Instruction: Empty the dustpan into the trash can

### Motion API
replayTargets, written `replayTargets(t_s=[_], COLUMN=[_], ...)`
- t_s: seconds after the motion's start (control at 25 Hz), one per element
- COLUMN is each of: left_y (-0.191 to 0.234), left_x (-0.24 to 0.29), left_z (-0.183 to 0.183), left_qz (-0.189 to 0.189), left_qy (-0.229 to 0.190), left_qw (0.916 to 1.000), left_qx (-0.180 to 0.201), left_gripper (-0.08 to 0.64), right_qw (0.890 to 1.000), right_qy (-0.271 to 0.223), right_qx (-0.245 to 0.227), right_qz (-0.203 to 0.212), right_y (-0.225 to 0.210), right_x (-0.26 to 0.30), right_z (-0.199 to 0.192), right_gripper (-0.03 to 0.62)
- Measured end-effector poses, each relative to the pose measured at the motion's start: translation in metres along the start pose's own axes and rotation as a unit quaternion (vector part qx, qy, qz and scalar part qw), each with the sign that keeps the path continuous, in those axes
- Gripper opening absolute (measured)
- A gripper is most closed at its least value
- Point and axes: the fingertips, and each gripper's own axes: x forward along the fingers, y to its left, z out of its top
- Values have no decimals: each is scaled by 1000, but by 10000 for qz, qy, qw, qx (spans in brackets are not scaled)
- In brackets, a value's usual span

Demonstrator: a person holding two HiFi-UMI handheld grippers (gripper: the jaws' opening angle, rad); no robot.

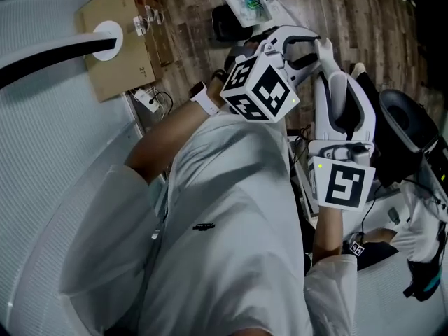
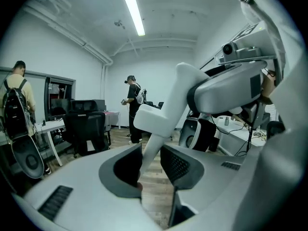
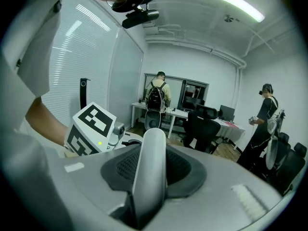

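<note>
My left gripper point(image 2: 150, 163) has a slim white handle point(image 2: 153, 137) standing between its dark pads point(image 2: 179, 165), and the pads touch it on both sides. That handle runs up into a white angled arm. In the right gripper view, my right gripper point(image 3: 149, 179) is shut on a rounded white-grey handle point(image 3: 150, 162). The head view shows both marker cubes, left point(image 1: 259, 86) and right point(image 1: 343, 182), close in front of the person's white shirt. A white pan-like piece point(image 1: 249, 1) with something green in it lies beyond them. A dark round-mouthed container point(image 1: 407, 121) stands at the right; it may be the trash can.
A cardboard box point(image 1: 124, 37) lies on the wood floor at upper left. Cables and dark gear point(image 1: 420, 208) crowd the right. Two people stand in the room: one with a backpack point(image 3: 155, 97) at a desk, one point(image 3: 262, 117) by black office chairs point(image 3: 202, 129).
</note>
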Motion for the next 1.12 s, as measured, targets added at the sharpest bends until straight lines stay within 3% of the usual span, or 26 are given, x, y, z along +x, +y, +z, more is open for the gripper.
replayTargets(t_s=[0.28, 0.68, 1.12], left_y=[14, 11, 25], left_x=[-25, -58, -56], left_z=[-32, -73, -93], left_qz=[549, 1080, 1564], left_qy=[-118, -176, -157], left_qw=[9974, 9916, 9822], left_qx=[-459, -687, -1033], left_gripper=[126, 130, 135], right_qw=[9973, 9853, 9656], right_qy=[-195, -262, -296], right_qx=[-534, -1307, -1941], right_qz=[466, 1064, 1705], right_y=[40, 89, 95], right_x=[19, 20, 35], right_z=[-4, -31, -46], right_gripper=[126, 126, 126])
